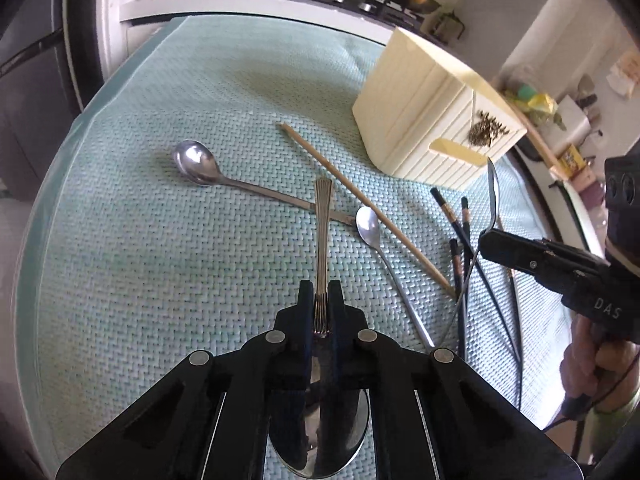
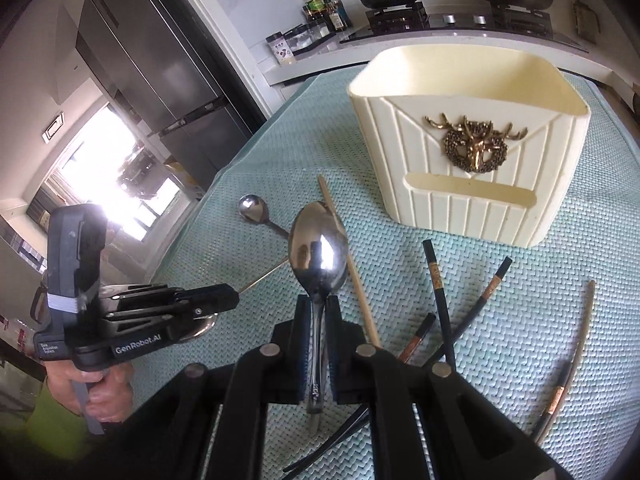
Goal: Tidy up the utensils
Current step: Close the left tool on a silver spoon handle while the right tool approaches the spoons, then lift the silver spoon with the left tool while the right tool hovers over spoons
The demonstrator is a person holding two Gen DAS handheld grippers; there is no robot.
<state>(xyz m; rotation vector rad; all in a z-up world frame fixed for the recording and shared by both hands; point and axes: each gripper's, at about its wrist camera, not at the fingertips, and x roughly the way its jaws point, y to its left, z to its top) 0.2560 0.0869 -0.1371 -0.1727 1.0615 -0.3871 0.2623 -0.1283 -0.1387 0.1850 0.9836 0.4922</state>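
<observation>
The utensils lie spread on a pale green woven mat [image 1: 160, 280]. In the left wrist view, the left gripper [image 1: 320, 300] sits at the bottom middle of the frame, its jaws squeezed together on the ribbed handle of a spoon [image 1: 322, 232]. The handle points up toward the middle of the frame, and the shiny bowl of that spoon shows low down, between the gripper's arms.

In the right wrist view, the right gripper [image 2: 318, 312] is at the bottom middle too, clamped on the handle of a big spoon [image 2: 318, 252]. Its bowl stands up above the jaws, in the middle of the frame – off the mat.

A cream box [image 2: 472, 168] with a gold deer badge stands on the mat at the upper right of that view, open at the top. Its inside cannot be seen well.

On the mat lie a round spoon [image 1: 196, 166] at the middle left of the left view, a thin long spoon [image 1: 368, 224] near the middle, and a pale wooden chopstick [image 1: 360, 196] slanting across them. Dark chopsticks [image 2: 440, 300] lie crossed at the lower right of the right view – one more bends along the right edge.

A hand [image 2: 100, 392] holds the left gripper's grip at the lower left.
</observation>
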